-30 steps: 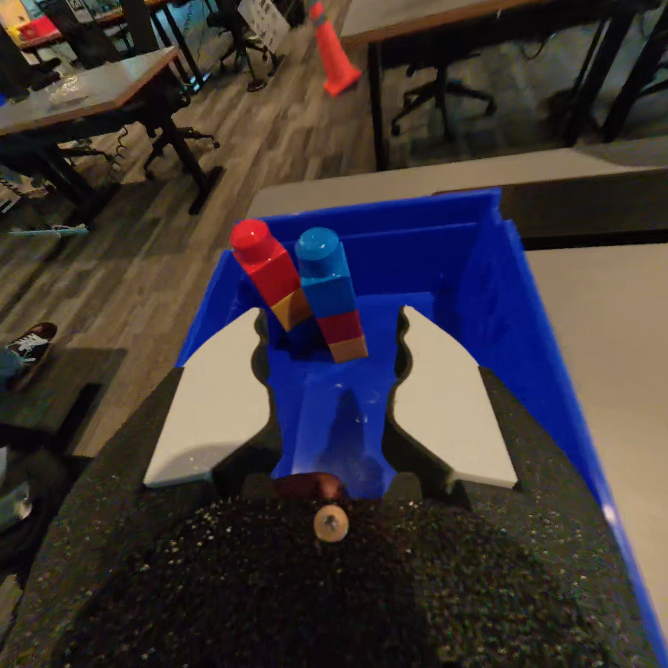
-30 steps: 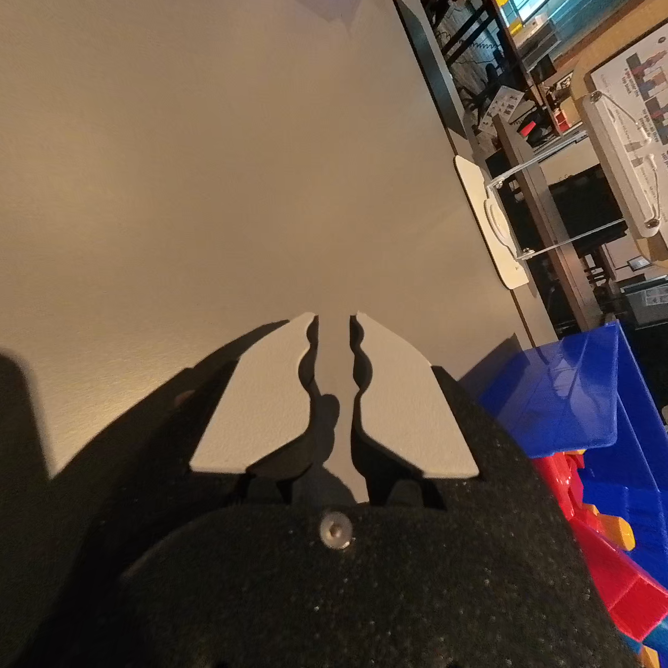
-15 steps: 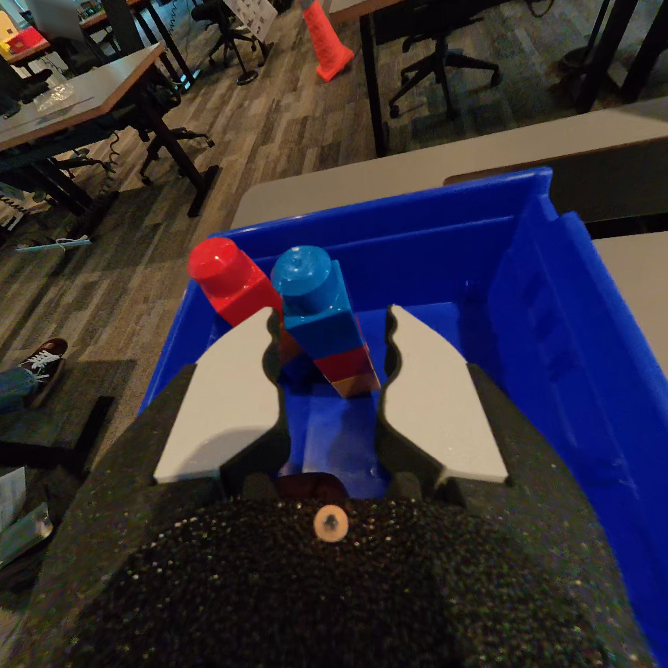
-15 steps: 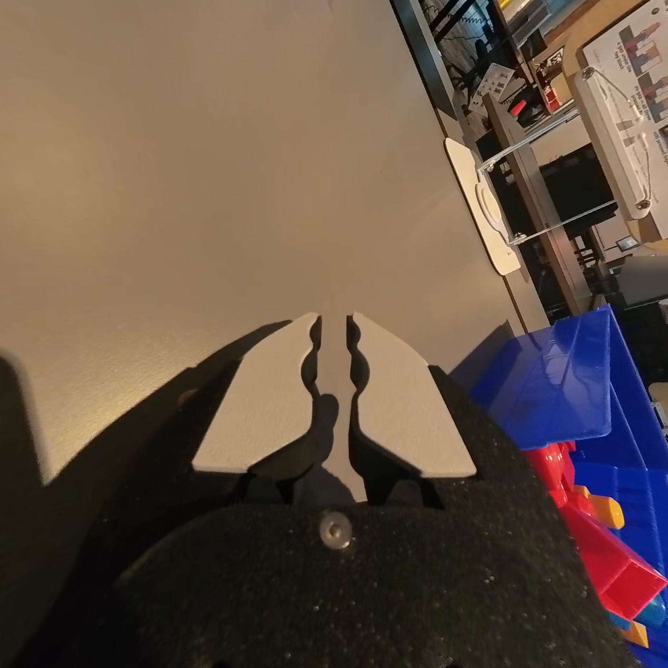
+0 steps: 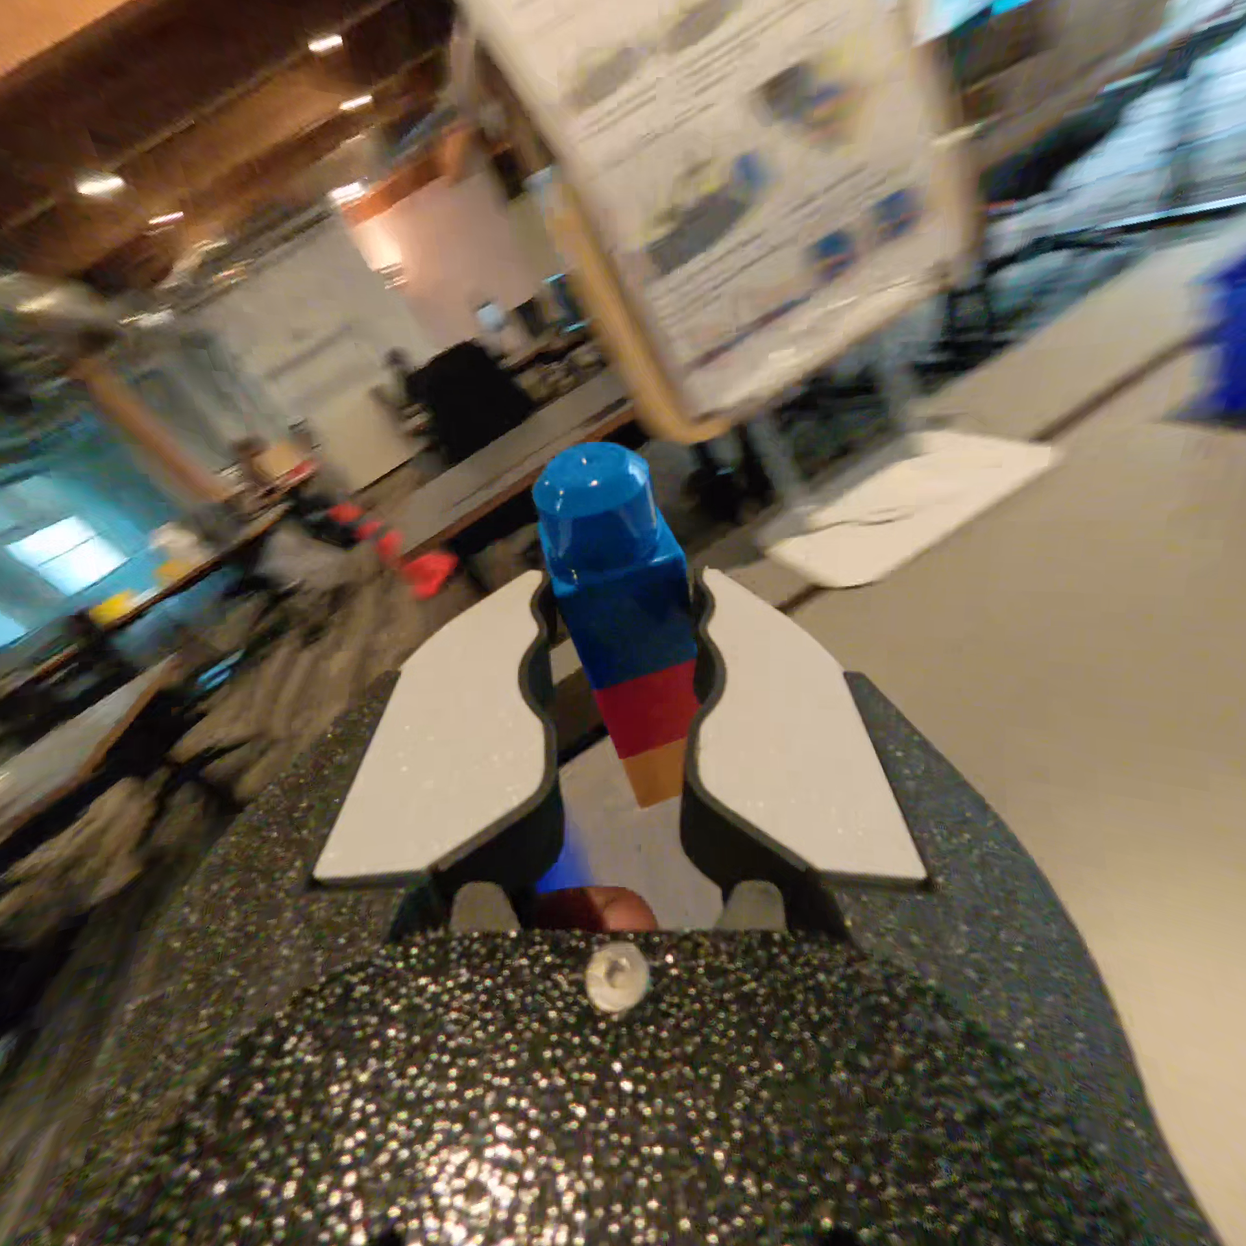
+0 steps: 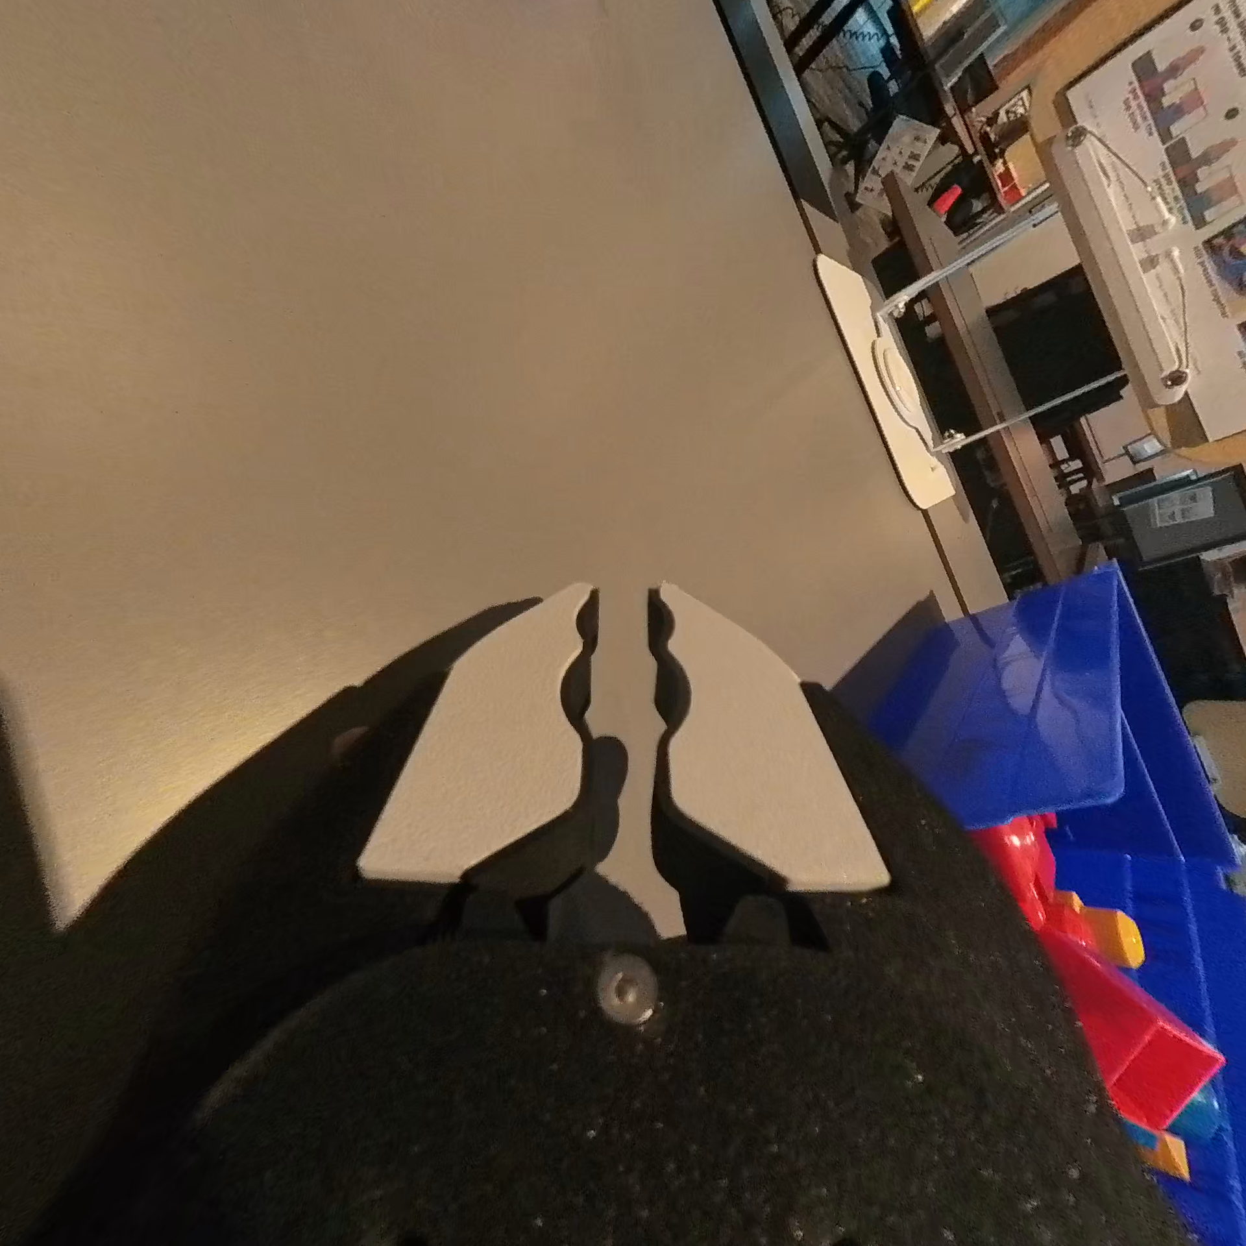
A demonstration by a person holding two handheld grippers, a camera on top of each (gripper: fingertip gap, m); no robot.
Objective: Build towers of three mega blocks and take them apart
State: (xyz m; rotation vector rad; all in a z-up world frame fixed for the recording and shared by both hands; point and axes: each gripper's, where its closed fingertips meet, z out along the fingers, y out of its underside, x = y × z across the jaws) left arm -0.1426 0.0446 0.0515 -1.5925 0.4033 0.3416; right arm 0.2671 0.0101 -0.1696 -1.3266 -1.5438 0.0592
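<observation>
The left gripper [image 5: 624,610] clamps a blue-topped block tower [image 5: 624,624] above bare counter [image 5: 1011,674]; the right gripper [image 6: 621,593] has its jaws nearly closed, empty, beside the blue bin [image 6: 1011,708].

Block tower [image 5: 624,634] sits between left fingers [image 5: 465,715], above table [image 5: 1011,674].

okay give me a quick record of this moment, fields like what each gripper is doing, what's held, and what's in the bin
left gripper: shut on the block tower, lifted above the table
block tower: blue on top, then red, then orange
right gripper: nearly closed, holding nothing, over the bare table
blue bin: right of the right gripper, holds red and orange blocks
left view background: motion-blurred
</observation>
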